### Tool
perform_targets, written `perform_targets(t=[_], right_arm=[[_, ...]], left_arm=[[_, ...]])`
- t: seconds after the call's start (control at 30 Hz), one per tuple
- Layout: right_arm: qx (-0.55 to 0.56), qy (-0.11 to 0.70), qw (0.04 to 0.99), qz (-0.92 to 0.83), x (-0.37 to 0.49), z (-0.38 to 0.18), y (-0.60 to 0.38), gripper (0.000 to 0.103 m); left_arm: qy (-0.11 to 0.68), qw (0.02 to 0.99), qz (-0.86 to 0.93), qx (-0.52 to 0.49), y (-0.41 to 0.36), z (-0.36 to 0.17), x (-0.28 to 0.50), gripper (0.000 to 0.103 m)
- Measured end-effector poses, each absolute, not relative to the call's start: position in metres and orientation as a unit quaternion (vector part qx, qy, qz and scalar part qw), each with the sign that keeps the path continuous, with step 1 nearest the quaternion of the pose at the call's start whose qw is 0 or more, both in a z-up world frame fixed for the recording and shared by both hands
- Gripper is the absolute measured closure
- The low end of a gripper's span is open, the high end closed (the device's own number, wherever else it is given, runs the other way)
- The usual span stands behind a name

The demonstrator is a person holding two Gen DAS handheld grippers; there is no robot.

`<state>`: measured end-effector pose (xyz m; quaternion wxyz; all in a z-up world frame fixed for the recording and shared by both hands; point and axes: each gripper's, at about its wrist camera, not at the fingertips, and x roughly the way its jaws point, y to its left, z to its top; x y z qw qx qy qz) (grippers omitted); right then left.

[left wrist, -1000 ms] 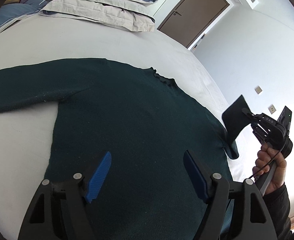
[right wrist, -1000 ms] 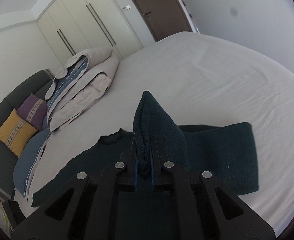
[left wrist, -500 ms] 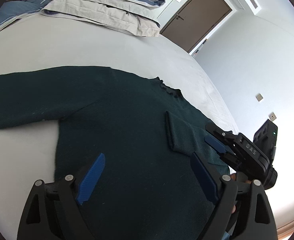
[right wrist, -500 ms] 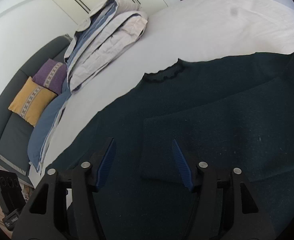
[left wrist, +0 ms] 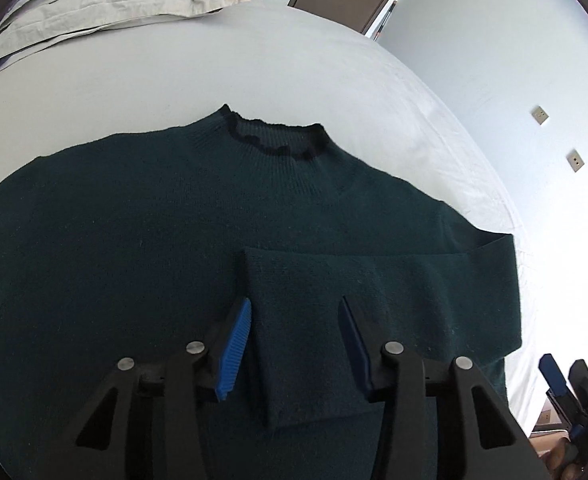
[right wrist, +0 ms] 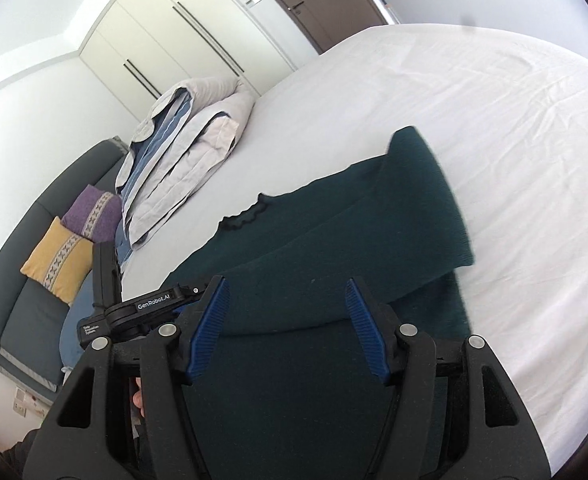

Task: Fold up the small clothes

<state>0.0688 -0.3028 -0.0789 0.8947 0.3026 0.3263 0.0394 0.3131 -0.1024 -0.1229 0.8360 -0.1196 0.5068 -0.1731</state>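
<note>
Left gripper [left wrist: 295,340] hung with fingers apart over the sweater [left wrist: 134,240], straddling the folded-in sleeve [left wrist: 373,280], gripping nothing. Right gripper [right wrist: 288,324] gaped wide too, above my sweater spread flat on the bed [right wrist: 493,100].

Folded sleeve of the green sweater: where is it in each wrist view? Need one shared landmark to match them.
Left wrist: the folded sleeve lies across the sweater's chest, centre to right, its cuff end between the open left gripper fingers.
Right wrist: the same sleeve runs diagonally from centre up to the right, just beyond the open right gripper.
Shared landmark: the dark ruffled collar.
</note>
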Motion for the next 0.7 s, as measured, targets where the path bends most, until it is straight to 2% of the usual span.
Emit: perform_targets(t=[0.03, 0.1, 0.2, 0.4, 0.7], right_arm=[[0.307, 0.325, 0.894, 0.033, 0.065, -0.080, -0.311, 0.044], [0.312, 0.323, 0.893, 0.022, 0.059, -0.082, -0.326, 0.044], [0.319, 0.324, 0.891, 0.009, 0.056, -0.087, -0.340, 0.044], [0.328, 0.320, 0.889, -0.012, 0.060, -0.086, -0.363, 0.044], [0.315, 0.324, 0.891, -0.040, 0.067, -0.081, -0.389, 0.044]], left_arm=[[0.509, 0.836, -0.171, -0.118, -0.102, -0.127, 0.315, 0.063], [0.506, 0.840, -0.164, -0.107, -0.101, -0.130, 0.317, 0.086], [0.500, 0.843, -0.167, -0.106, -0.095, -0.129, 0.314, 0.096], [0.468, 0.862, -0.166, -0.100, -0.085, -0.114, 0.302, 0.098], [0.433, 0.877, -0.136, -0.155, -0.034, -0.101, 0.293, 0.099]])
